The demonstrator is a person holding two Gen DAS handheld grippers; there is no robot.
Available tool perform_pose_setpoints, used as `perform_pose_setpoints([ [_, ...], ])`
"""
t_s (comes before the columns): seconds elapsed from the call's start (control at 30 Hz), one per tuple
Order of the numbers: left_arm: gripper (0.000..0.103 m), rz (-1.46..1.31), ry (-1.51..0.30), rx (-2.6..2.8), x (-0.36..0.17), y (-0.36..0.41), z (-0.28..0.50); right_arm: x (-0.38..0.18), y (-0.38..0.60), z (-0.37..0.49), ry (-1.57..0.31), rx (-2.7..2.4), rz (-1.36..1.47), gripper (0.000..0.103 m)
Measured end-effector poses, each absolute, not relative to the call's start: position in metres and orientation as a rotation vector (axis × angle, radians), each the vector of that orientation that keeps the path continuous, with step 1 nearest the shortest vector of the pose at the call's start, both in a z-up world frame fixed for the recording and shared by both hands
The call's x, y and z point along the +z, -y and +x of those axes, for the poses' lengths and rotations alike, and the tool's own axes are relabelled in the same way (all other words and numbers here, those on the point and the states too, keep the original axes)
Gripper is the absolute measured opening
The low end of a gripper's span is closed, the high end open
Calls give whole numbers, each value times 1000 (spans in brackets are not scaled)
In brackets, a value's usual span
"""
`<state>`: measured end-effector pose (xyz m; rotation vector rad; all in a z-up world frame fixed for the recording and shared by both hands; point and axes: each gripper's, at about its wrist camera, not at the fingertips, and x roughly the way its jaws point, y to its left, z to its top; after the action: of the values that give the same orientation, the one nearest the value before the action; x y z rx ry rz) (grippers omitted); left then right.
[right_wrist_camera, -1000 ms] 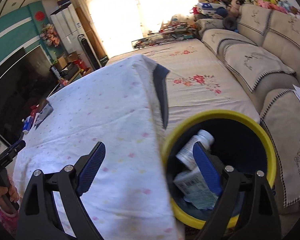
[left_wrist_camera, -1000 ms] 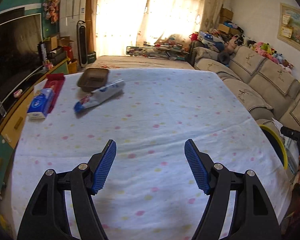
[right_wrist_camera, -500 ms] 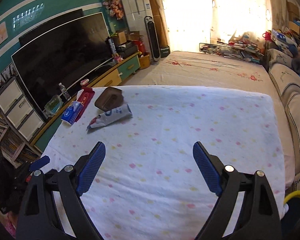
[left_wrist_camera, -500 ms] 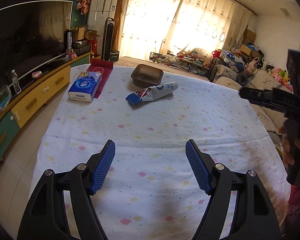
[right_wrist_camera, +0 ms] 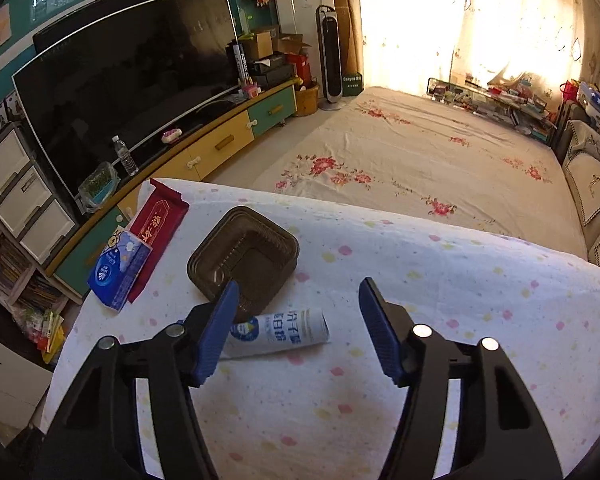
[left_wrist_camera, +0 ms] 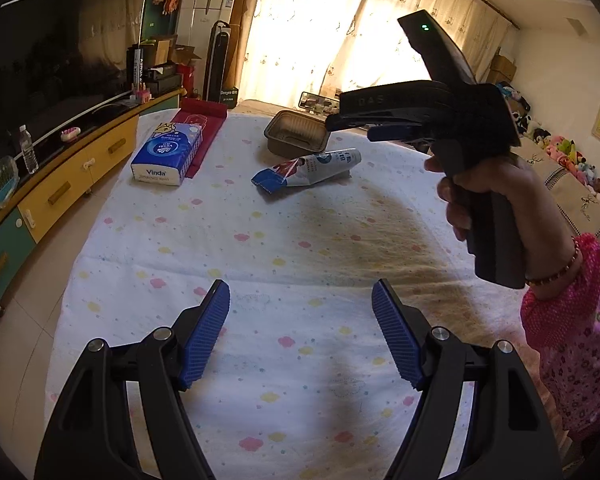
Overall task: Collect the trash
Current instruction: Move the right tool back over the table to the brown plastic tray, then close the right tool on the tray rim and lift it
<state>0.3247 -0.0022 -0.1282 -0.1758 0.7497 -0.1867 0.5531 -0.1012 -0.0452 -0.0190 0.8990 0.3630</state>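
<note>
A crumpled white and blue tube (left_wrist_camera: 308, 168) (right_wrist_camera: 278, 332) lies on the dotted tablecloth (left_wrist_camera: 284, 264), just in front of a brown plastic tray (left_wrist_camera: 296, 136) (right_wrist_camera: 246, 260). My right gripper (right_wrist_camera: 296, 328) hovers over the tube with its jaws closing; the tube's right part shows between the fingers, and the pads do not touch it. In the left wrist view a hand holds that right gripper (left_wrist_camera: 352, 120) above the tray and tube. My left gripper (left_wrist_camera: 300, 336) stands open and empty over the near part of the cloth.
A blue tissue pack (left_wrist_camera: 166, 154) (right_wrist_camera: 118, 268) and a red packet (left_wrist_camera: 202, 128) (right_wrist_camera: 156, 224) lie at the table's left side. A TV cabinet (right_wrist_camera: 204, 144) with a large screen stands left, a flowered bed (right_wrist_camera: 420, 160) beyond, sofas right.
My right gripper swung from the yellow-rimmed bin, across the table, to above the tube and tray, and its jaws narrowed. My left view turned toward the table's far left; the right gripper and its hand entered it.
</note>
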Motion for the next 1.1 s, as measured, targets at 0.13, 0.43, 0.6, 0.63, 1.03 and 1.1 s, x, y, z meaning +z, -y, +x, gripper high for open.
perform_pose_setpoints([
  [0.13,73,-193,-764,-194,-132,0,330,-54,91,574,-930,351,-18,53],
  [0.43,73,-191,-776,-205,-136,3,333,-74,78,594,-992,331,21,15],
  [0.6,73,-184,-778,-206,-136,5,333,-68,88,592,-973,318,73,4],
  [0.63,73,-180,-778,-206,-136,6,333,-64,91,591,-965,317,84,4],
  [1.03,73,-168,-784,-206,-137,8,333,1,165,501,-818,308,128,4],
  [1.1,73,-168,-784,-209,-137,9,332,9,189,474,-794,285,135,4],
])
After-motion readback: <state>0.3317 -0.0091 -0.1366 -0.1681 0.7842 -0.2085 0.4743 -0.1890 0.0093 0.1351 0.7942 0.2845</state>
